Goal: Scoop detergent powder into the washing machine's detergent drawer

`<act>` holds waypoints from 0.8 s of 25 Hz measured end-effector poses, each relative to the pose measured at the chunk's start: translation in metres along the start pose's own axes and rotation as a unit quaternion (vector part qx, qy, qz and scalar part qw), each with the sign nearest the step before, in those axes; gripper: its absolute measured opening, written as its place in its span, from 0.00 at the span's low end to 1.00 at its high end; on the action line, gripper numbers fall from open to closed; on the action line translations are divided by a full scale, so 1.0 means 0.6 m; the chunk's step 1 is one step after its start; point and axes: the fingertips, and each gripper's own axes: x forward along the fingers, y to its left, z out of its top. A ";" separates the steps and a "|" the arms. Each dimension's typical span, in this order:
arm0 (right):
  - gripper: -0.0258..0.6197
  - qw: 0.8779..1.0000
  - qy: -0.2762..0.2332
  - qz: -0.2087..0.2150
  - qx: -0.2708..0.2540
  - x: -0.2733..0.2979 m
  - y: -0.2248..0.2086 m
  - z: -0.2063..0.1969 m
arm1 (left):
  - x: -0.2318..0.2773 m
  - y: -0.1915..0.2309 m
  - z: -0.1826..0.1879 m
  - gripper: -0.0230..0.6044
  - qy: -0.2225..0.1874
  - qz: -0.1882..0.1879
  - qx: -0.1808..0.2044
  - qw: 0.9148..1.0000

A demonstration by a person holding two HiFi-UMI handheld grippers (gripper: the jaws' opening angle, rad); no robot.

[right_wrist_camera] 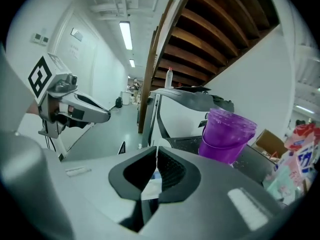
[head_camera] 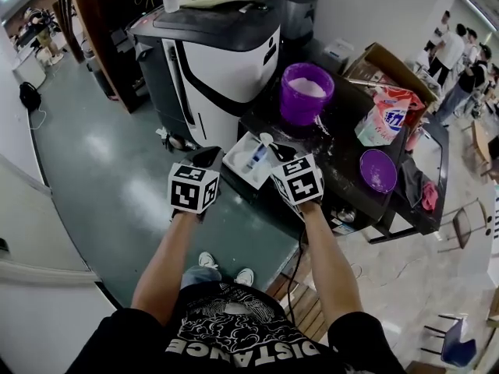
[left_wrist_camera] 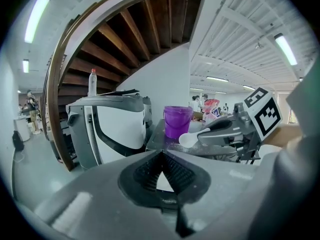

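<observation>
Grips white scoop (left_wrist_camera: 188, 140) in right tongs (right_wrist_camera: 155, 156) just above open detergent drawer (head_camera: 238, 160); holds left tongs (left_wrist_camera: 161, 156) closed, empty, beside it; purple powder bucket (head_camera: 306, 92) on desk (head_camera: 351, 170) behind.

Noted underside of a wooden stair (left_wrist_camera: 135, 39), dark beams, above and ahead of the left gripper (left_wrist_camera: 161, 156). Found white wall (left_wrist_camera: 165, 79) straight ahead beneath it. Logged lit tube lights (left_wrist_camera: 37, 14) high to its left, ribbed white ceiling (left_wrist_camera: 235, 39) to its right. Recorded glossy grey-green floor (head_camera: 93, 154) left of and below it, with pale glare. Observed blue chair (head_camera: 456, 341) well behind and right of the right gripper (head_camera: 273, 148).
</observation>
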 end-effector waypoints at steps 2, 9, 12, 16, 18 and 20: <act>0.09 1.000 -0.011 -0.010 0.022 -0.018 -0.002 0.006 | -0.001 -0.003 0.007 0.04 -0.001 -0.007 0.003 1.000; 0.09 0.994 -0.042 -0.057 0.084 -0.065 -0.005 0.023 | 0.008 -0.005 0.029 0.04 -0.002 -0.041 0.022 0.999; 0.09 0.989 -0.052 -0.086 0.107 -0.090 -0.014 0.031 | 0.014 -0.011 0.045 0.04 -0.008 -0.063 0.031 0.998; 0.09 0.981 -0.065 -0.127 0.133 -0.128 -0.028 0.034 | 0.023 -0.033 0.066 0.04 -0.014 -0.097 0.047 0.994; 0.09 0.976 -0.072 -0.144 0.144 -0.144 -0.031 0.035 | 0.024 -0.042 0.074 0.04 -0.015 -0.111 0.051 0.992; 0.09 0.973 -0.075 -0.161 0.151 -0.161 -0.034 0.036 | 0.025 -0.051 0.082 0.04 -0.017 -0.126 0.054 0.990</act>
